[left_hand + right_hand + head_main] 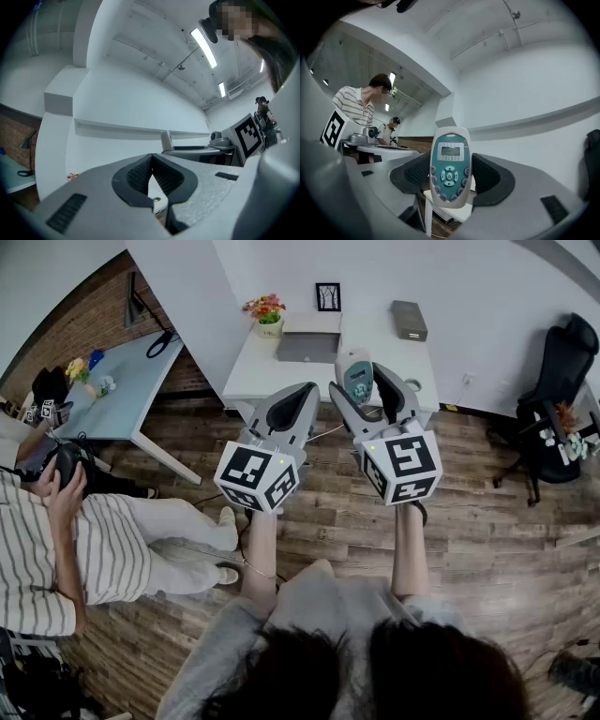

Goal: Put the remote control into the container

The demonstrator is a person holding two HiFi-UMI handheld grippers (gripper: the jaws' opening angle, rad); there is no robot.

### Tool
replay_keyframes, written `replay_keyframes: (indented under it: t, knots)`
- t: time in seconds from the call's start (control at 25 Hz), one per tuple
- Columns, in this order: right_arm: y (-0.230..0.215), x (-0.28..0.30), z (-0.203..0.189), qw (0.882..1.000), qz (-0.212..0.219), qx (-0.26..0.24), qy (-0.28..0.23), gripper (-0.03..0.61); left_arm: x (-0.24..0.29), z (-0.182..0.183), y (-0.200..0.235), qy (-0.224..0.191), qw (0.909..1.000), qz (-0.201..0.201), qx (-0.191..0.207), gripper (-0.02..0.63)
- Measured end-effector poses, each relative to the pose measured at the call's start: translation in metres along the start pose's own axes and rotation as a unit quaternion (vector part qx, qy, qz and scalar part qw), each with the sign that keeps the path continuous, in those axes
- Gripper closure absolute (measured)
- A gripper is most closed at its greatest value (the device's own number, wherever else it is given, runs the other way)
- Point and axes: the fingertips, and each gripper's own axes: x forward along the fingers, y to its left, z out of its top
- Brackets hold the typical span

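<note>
A white remote control with a teal face stands upright between the pads of my right gripper, which is shut on it above the wooden floor. In the right gripper view the remote fills the gap between the dark pads, and my right gripper points at a white wall. My left gripper hangs beside it, shut, with nothing in it. In the left gripper view my left gripper has its pads touching. A flat grey container lies on the white table just beyond both grippers.
On the white table also stand a flower pot, a picture frame and a grey box. A light blue table stands to the left. A seated person in a striped shirt is at the left, a black chair at the right.
</note>
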Motion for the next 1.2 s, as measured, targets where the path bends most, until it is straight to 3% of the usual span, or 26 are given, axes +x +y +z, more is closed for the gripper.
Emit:
replay_keyframes:
  t: [0.56, 0.76, 1.2]
  knots:
    - [-0.002, -0.002, -0.014, 1.000, 0.002, 0.004, 0.018, 0.299, 0.000, -0.011, 0.001, 0.006, 0.9999, 0.004, -0.011, 0.611]
    - [-0.009, -0.004, -0.026, 0.999, -0.001, 0.028, 0.029, 0.301, -0.004, -0.025, 0.003, 0.023, 0.9994, 0.014, -0.021, 0.611]
    - [-0.029, 0.052, -0.043, 0.998, 0.007, 0.043, 0.041, 0.301, 0.033, -0.040, 0.052, 0.030, 0.9990, 0.010, -0.031, 0.611]
